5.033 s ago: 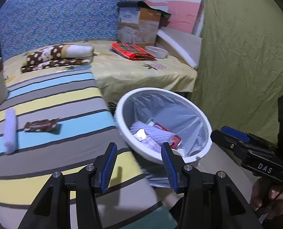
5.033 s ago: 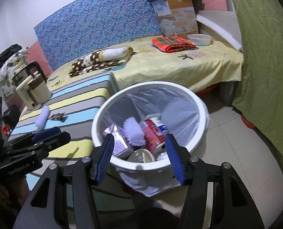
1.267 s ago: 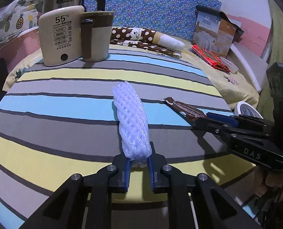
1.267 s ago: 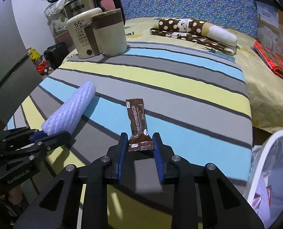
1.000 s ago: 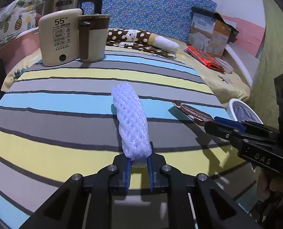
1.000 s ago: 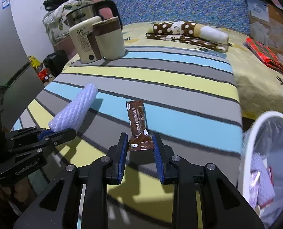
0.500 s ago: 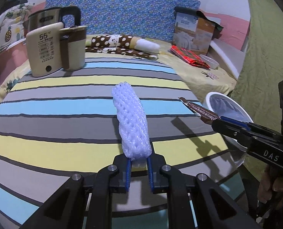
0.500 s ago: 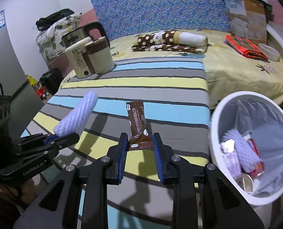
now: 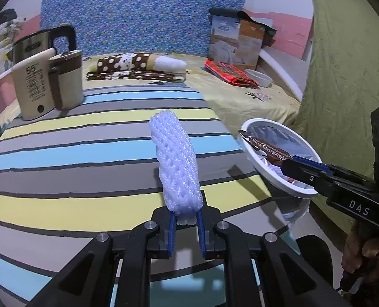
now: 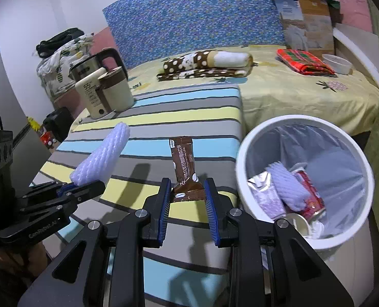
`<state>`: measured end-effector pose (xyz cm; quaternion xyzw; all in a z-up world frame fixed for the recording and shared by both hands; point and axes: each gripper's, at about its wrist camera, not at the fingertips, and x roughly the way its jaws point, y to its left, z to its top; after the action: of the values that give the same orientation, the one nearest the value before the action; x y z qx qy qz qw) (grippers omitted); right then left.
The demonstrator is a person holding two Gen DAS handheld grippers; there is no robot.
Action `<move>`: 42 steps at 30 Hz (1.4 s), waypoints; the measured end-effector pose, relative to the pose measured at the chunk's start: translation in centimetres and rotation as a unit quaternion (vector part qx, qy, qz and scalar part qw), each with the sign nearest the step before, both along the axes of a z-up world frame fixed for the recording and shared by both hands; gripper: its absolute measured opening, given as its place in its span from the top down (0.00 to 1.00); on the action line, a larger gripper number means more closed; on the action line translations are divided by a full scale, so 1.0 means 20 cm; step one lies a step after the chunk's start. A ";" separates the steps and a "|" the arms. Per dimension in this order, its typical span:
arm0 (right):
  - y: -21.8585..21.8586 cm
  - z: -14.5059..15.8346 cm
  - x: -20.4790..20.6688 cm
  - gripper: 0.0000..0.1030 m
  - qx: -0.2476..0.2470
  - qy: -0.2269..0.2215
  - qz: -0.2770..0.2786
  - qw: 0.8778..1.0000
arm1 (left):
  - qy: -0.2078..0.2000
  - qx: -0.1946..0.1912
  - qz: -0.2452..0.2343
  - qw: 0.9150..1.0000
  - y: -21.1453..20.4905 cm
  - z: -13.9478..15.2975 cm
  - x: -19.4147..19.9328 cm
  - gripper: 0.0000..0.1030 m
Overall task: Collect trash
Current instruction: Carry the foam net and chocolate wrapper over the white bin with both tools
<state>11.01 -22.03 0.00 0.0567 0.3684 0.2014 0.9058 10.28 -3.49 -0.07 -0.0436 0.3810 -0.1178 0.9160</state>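
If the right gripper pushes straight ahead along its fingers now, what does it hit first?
Probably the striped table top: the right gripper, shut on the brown wrapper, points down over it; the white bin lies off to its right.

Ahead of the fingers lies a table with a striped cloth point(image 9: 92, 153) in grey, blue and yellow. At its far left corner, well beyond the fingertips, a beige kettle point(image 9: 33, 87) stands upright, and a beige-and-brown jug point(image 9: 66, 79) stands touching it. Behind the table is a bed with a yellow sheet point(image 10: 304, 94). On it lie a brown dotted blanket roll point(image 10: 204, 64), a red checked cloth point(image 10: 304, 61), a white bowl point(image 10: 339, 64) and a cardboard box point(image 10: 307, 20).
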 end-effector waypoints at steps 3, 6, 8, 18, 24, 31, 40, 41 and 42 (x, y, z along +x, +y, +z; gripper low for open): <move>-0.04 0.01 -0.01 0.72 0.001 -0.003 -0.011 1.000 | -0.003 0.001 -0.011 1.000 -0.05 0.01 0.01 0.86; -0.08 0.01 -0.01 0.72 0.001 -0.004 -0.023 1.000 | -0.004 0.001 -0.021 1.000 -0.10 0.02 0.02 0.87; -0.11 0.01 -0.02 0.72 0.001 -0.004 -0.031 1.000 | -0.004 0.001 -0.028 1.000 -0.13 0.02 0.03 0.87; -0.25 -0.01 -0.02 0.72 0.002 -0.002 -0.072 0.997 | -0.004 0.003 -0.063 0.998 -0.28 0.03 0.09 0.87; -0.34 -0.04 -0.01 0.72 0.002 0.003 -0.097 0.995 | -0.009 0.003 -0.090 0.996 -0.40 0.03 0.13 0.87; -0.45 -0.07 -0.01 0.72 -0.003 0.009 -0.126 0.992 | -0.002 0.005 -0.125 0.992 -0.58 -0.01 0.21 0.86; -0.56 -0.10 0.02 0.72 -0.013 0.019 -0.160 0.987 | 0.006 0.008 -0.164 0.986 -0.76 -0.05 0.28 0.86; -0.57 -0.11 0.03 0.72 -0.013 0.021 -0.162 0.986 | 0.007 0.008 -0.167 0.986 -0.78 -0.06 0.29 0.86; -0.58 -0.11 0.03 0.72 -0.014 0.022 -0.164 0.986 | 0.009 0.007 -0.169 0.985 -0.79 -0.06 0.31 0.86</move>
<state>11.61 -33.66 -2.18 0.1085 0.3765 0.0436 0.9190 16.40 -19.38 -1.33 0.0270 0.3923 -0.2681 0.8795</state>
